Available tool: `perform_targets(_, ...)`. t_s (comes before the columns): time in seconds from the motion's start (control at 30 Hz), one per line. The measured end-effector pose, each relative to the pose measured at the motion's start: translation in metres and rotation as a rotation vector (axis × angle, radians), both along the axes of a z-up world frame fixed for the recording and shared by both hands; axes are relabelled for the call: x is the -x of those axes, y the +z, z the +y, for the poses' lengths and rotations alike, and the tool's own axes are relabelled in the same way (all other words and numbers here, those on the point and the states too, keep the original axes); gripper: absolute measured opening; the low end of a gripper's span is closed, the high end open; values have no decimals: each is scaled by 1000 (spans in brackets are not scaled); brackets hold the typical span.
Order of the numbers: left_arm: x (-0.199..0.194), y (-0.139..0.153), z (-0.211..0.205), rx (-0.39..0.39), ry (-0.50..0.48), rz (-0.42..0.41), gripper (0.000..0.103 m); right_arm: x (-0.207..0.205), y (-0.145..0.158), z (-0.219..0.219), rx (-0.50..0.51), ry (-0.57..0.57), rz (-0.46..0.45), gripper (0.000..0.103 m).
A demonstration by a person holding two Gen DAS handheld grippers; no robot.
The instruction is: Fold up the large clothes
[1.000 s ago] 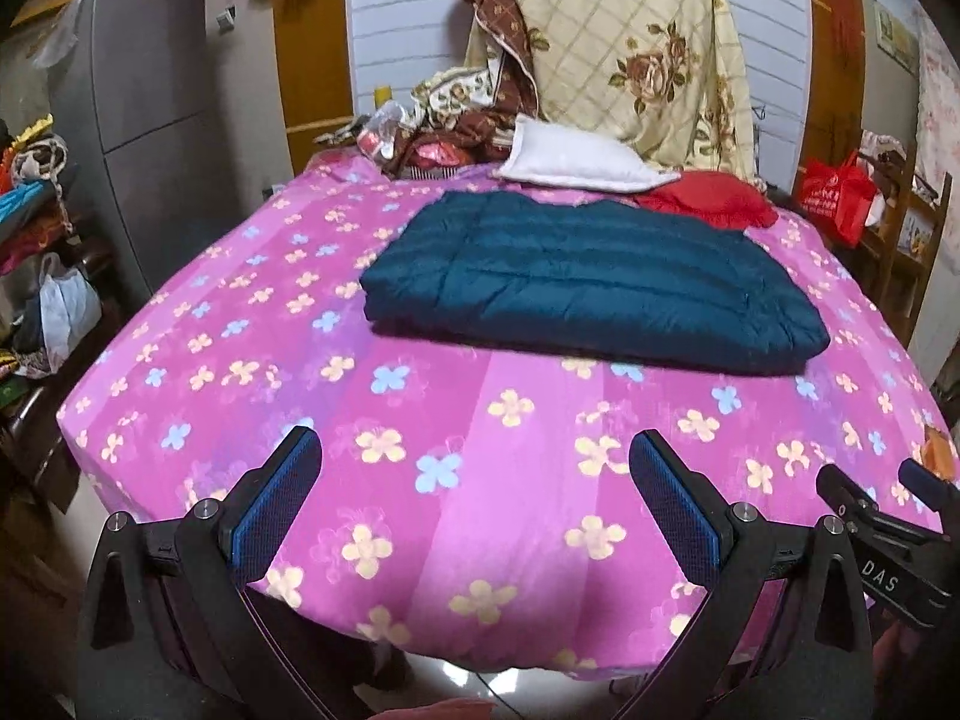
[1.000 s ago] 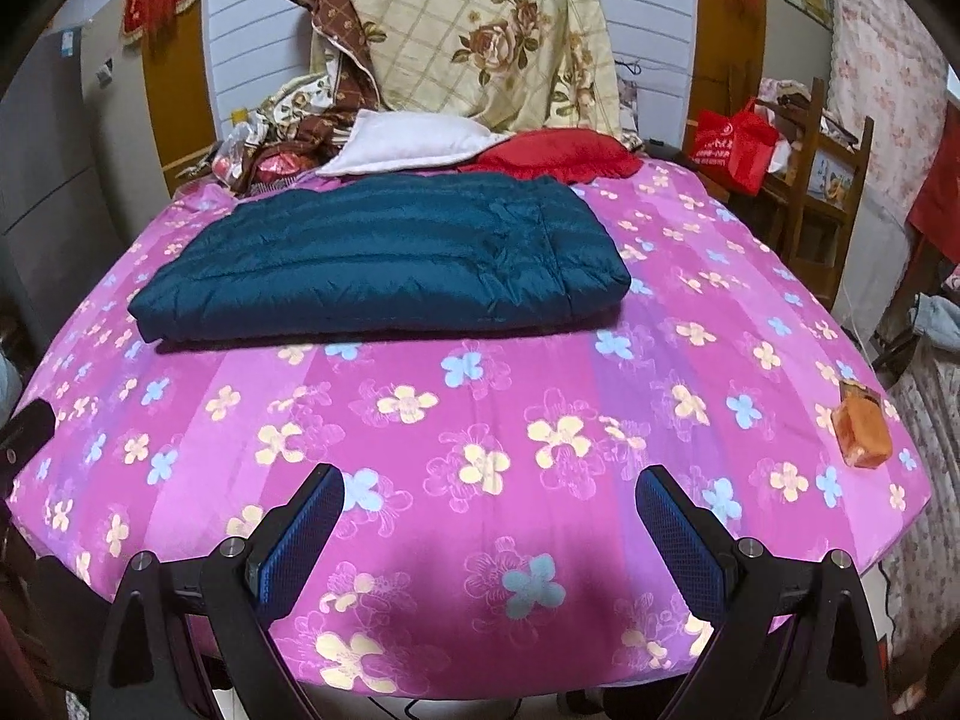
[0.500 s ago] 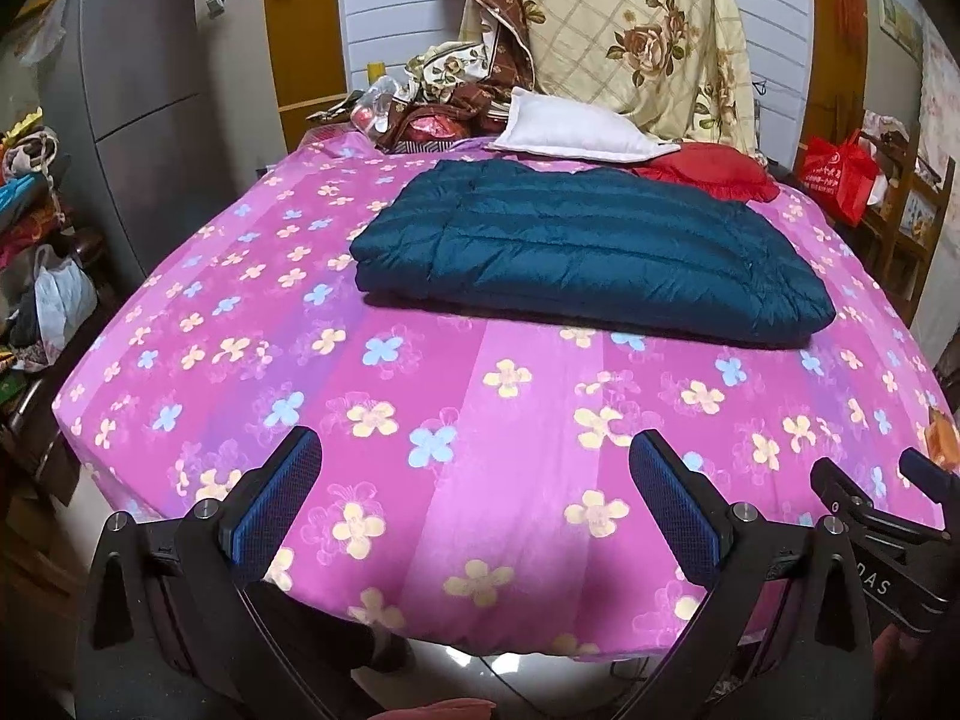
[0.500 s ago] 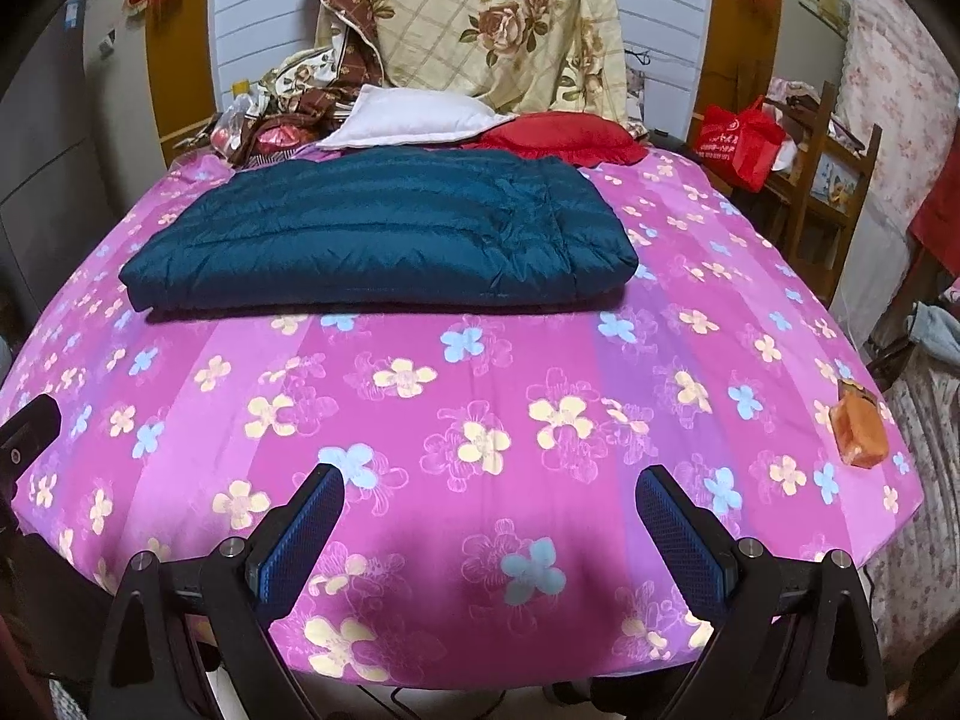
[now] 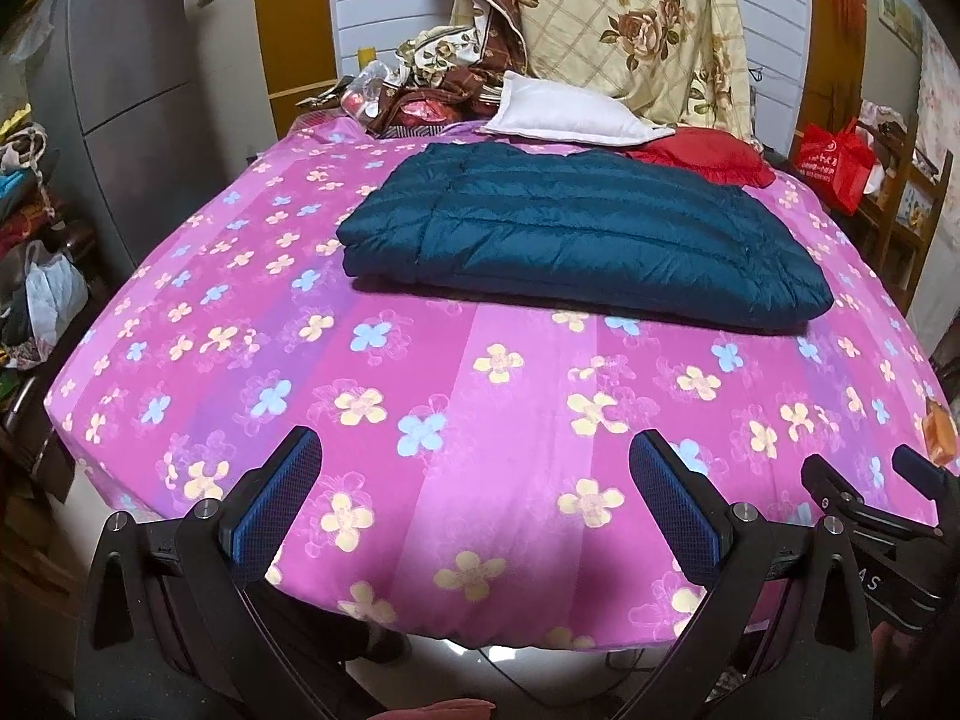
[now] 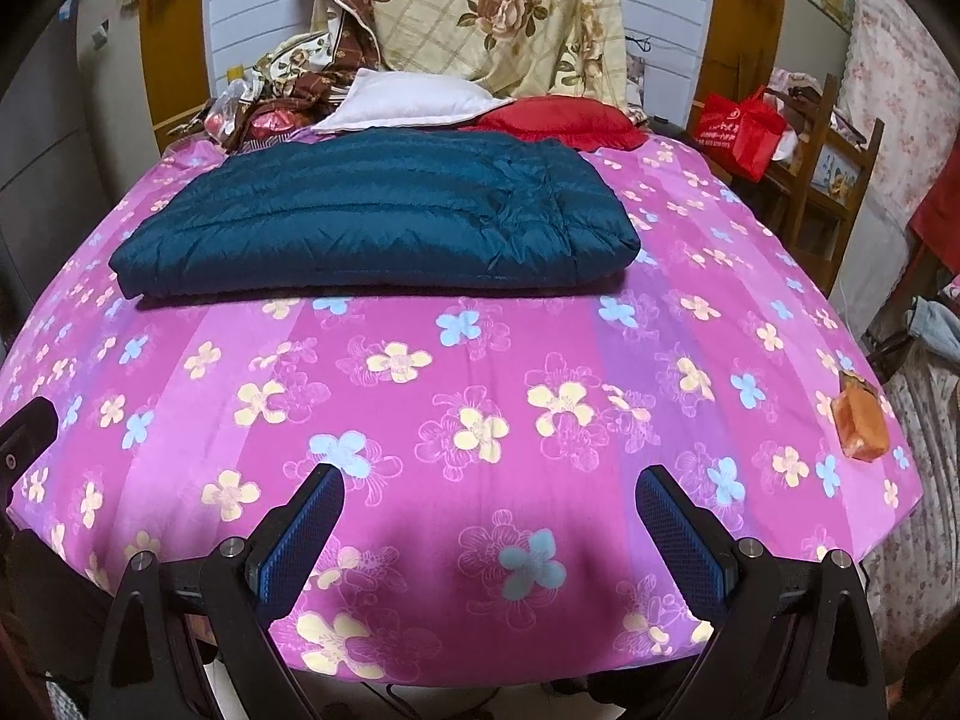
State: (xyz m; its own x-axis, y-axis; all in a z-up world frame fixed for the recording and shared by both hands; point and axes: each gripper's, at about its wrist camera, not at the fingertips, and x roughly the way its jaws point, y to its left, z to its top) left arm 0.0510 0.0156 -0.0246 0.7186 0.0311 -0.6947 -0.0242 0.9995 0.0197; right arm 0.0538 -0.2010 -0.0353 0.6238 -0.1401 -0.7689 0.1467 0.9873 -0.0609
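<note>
White slatted wall stood behind the bed, flanked by orange-brown door panels. Grey cabinet at left; wooden chair with red bag at right. Lighting was dim indoors.

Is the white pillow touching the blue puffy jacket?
Cannot tell. In the right wrist view the white pillow sits right behind the blue jacket, their edges overlapping, hiding any gap.

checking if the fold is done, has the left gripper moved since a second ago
Yes. The left gripper has pulled back and up from the bed: more of its near edge and the floor shows below.
</note>
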Motion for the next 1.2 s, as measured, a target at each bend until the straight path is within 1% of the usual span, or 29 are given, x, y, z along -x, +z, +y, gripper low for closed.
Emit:
perform_targets(0.5,-3,-6,-1,0,-11,21,103,-1,-7,1,8,-9,24,97)
perform_targets(0.8,-3,-12,-1,1,-11,34,103,-2,-12,6,31,1,45,97)
perform_targets(1.2,-6,-16,-5,-5,-36,47,103,-4,-16,4,42,-10,60,97)
